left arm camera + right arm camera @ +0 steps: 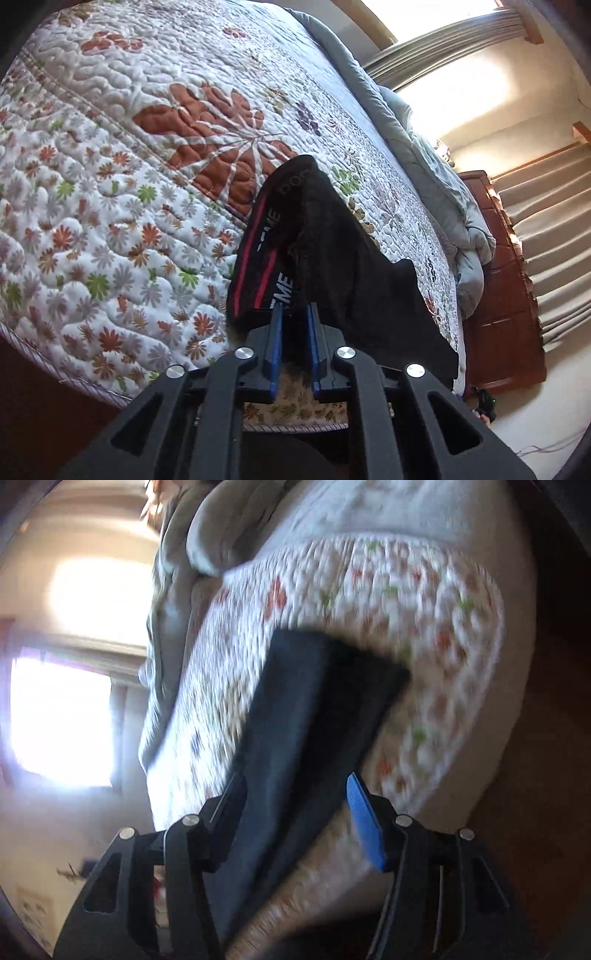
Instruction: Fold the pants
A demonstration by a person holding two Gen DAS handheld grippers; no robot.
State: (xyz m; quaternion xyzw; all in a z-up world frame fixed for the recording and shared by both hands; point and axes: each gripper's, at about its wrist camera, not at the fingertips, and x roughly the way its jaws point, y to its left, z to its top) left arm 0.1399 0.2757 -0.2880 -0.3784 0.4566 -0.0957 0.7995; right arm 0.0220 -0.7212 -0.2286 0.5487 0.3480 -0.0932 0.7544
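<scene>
Pants, black with red stripes and white lettering along one side, lie on the floral quilt close to the near edge of the bed, already doubled into a thick strip with one end raised off the cover. The left gripper has its blue pads drawn in narrow on the near end of the fabric, so it appears to be pinching that end. The right gripper stands about half open with the dark cloth running between its fingers; the picture is blurred, and the blue pad on one side looks clear of the fabric, so I judge it is not gripping yet. For a clean fold, the right jaws should close on all layers at the same edge as the left, not just the top one. Both hands should then lift together and carry the end level across, keeping the strip taut so it does not sag or twist, and lay it square before letting go.
</scene>
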